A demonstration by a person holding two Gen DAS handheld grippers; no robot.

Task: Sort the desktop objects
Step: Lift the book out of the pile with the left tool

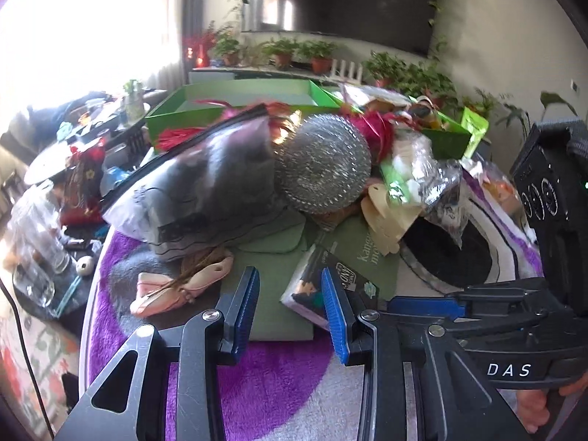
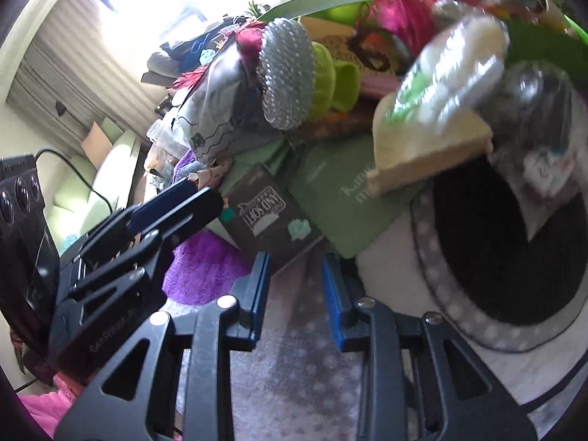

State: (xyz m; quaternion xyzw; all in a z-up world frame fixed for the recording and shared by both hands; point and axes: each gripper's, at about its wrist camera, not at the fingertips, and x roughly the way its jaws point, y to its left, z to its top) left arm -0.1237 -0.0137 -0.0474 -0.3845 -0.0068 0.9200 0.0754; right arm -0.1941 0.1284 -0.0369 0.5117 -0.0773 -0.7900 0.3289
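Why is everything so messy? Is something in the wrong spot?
Yes. The steel scrubber sits tilted on a heap of bags and packets, not in the green box behind it. A tissue pack lies crooked on the green book.

heap: steel scourer (image 1: 322,163) atop | tissue pack (image 1: 323,283) flat, front

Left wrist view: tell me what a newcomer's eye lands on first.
The shiny steel scouring ball at the middle of the heap, propped against a grey zip pouch to its left. Behind them lies a bright green tray, and under everything a purple plush mat. The left gripper hangs open over a dark tissue packet.
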